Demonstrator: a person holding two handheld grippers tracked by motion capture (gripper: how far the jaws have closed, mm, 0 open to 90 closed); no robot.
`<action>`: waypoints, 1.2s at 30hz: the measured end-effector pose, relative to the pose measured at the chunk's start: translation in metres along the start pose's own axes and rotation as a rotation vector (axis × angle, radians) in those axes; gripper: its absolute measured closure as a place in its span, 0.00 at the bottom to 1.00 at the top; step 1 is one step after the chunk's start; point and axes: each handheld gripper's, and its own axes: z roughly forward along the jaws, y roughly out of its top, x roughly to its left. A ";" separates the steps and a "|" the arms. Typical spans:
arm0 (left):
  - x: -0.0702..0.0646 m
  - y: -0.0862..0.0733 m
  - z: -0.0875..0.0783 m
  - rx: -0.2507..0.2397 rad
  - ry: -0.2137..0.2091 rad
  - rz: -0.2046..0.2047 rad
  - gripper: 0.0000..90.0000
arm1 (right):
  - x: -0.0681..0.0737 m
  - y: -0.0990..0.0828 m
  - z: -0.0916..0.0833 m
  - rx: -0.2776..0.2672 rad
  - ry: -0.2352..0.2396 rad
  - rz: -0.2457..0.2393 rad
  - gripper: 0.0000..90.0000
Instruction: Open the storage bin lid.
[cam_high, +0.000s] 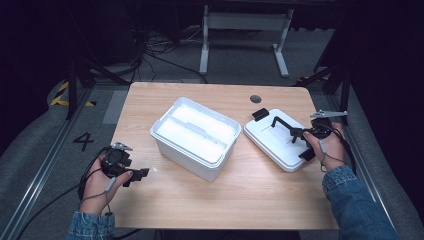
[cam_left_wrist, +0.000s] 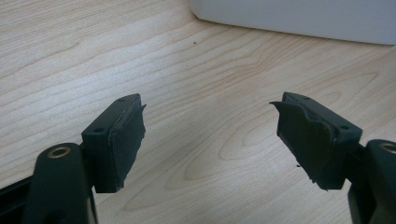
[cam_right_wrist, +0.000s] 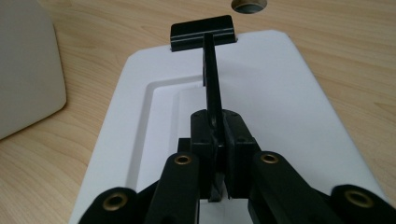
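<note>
While clamped in the right gripper, the handle tops the lid (white).

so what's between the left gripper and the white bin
Nothing: the high view shows bare wooden table between the left gripper and the white bin.

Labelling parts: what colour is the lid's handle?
Black handle on a white lid; clearest in the right gripper view.

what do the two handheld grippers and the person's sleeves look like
Both grippers, left gripper and right gripper, are black, each with a grey three-cornered plate on top and a dark cable trailing off. The jaws end in blocky black pads with ragged edges, on arms with brass-coloured rivets. The person wears blue denim sleeves.
</note>
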 end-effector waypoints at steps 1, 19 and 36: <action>0.000 0.000 0.000 0.001 -0.003 -0.003 0.26 | -0.001 -0.001 0.001 0.005 0.002 0.004 0.94; 0.001 0.000 0.003 0.006 -0.003 -0.005 0.26 | -0.003 -0.017 0.009 0.055 0.004 0.018 0.93; 0.001 -0.002 0.003 0.016 -0.007 -0.008 0.26 | -0.005 -0.010 -0.019 -0.041 0.005 0.056 0.61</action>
